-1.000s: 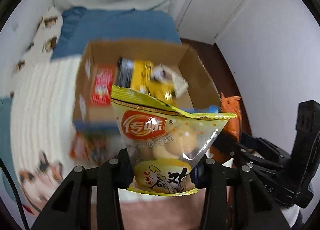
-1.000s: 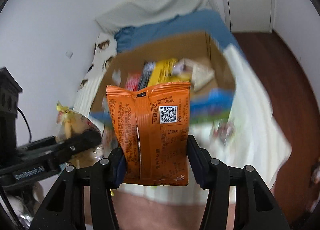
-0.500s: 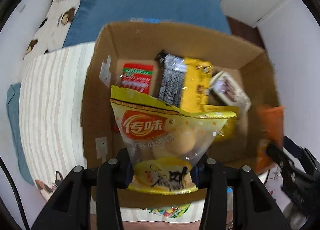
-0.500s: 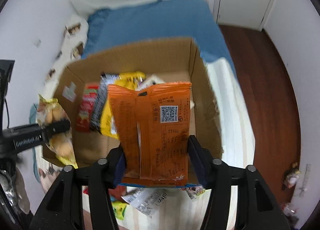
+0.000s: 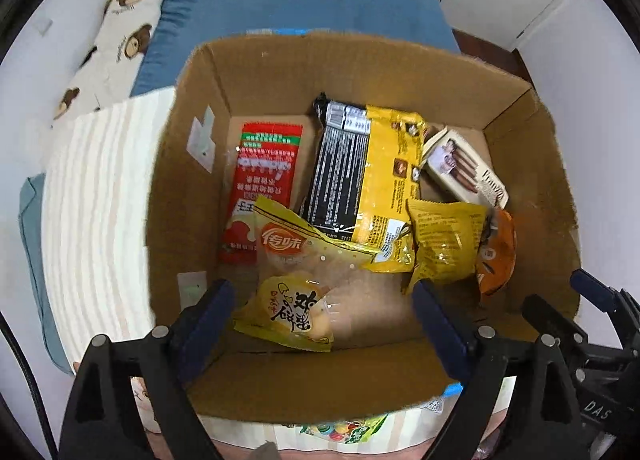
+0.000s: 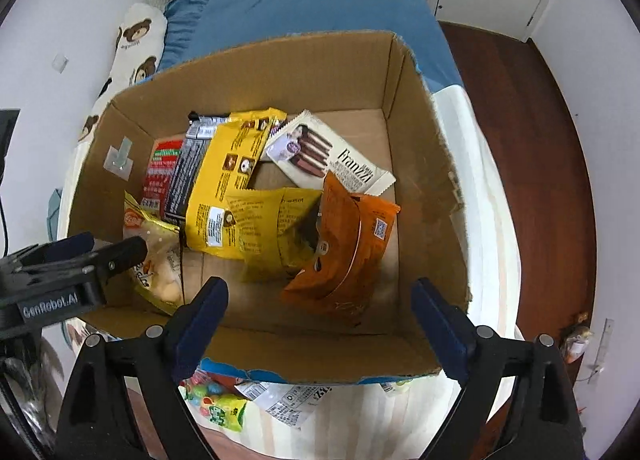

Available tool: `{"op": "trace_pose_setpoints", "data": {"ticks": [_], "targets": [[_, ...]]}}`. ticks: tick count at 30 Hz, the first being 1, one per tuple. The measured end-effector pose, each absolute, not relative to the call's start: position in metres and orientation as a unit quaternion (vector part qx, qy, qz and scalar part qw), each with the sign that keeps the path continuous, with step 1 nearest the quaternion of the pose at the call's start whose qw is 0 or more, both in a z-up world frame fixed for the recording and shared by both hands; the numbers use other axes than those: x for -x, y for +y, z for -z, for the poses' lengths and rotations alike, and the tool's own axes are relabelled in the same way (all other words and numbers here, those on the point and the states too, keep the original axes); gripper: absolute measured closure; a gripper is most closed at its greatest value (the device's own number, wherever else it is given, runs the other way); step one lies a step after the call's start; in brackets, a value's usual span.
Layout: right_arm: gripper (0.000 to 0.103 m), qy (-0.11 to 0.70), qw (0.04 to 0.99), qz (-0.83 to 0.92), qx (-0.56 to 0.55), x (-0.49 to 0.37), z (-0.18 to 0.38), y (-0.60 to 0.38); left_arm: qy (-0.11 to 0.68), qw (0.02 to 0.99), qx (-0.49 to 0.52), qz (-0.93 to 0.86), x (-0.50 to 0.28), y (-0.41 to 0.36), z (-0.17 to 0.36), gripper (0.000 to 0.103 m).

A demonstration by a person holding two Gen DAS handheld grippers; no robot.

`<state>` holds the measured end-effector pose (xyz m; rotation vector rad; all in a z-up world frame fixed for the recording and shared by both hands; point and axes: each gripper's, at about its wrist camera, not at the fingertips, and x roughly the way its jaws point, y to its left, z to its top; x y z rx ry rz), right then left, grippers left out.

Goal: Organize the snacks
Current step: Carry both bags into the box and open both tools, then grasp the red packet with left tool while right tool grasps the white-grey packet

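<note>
A brown cardboard box (image 5: 516, 108) (image 6: 416, 188) stands open on the bed and holds several snack packs. My left gripper (image 5: 320, 312) is open above the box's near left part; the clear and yellow cookie bag (image 5: 292, 292) (image 6: 158, 260) lies loose below it. My right gripper (image 6: 320, 312) is open above the near right part; the orange pack (image 6: 348, 244) (image 5: 496, 252) lies below it against a small yellow pack (image 6: 276, 232). A red pack (image 5: 260, 180), a black and yellow bag (image 5: 368, 180) and a white Franzzi box (image 6: 332, 160) lie further back.
The box sits on a striped cream blanket (image 5: 92, 196) over a blue bedspread (image 6: 320, 0). Loose snack packs (image 6: 256, 396) lie on the blanket before the box's near wall. A bear-print pillow (image 5: 116, 40) is at the far left. Wooden floor (image 6: 532, 140) is to the right.
Both grippers moved over the box and opened. The cookie bag dropped from the left one and the orange pack from the right one; both now lie in the box.
</note>
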<state>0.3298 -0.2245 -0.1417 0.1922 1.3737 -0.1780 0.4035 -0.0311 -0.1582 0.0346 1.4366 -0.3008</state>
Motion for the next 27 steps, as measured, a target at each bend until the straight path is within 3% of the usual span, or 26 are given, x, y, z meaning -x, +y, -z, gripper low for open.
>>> {"op": "trace_pose_setpoints", "data": {"ticks": [14,19,27], "targets": [[0.008,0.527,0.837,0.064,-0.131,-0.250,0.061,-0.203,0.525,0.839,0.029,0.142,-0.318,0.027,0.056,0.011],[0.008,0.553,0.815,0.063,-0.162,-0.206,0.106,-0.197,0.579,0.807,0.048,0.109,-0.268,0.067,0.120,0.011],[0.008,0.619,0.742,0.111,-0.232,-0.196,0.219,-0.209,0.668,0.736,0.033,0.105,-0.254,0.056,0.248,0.016]]}}
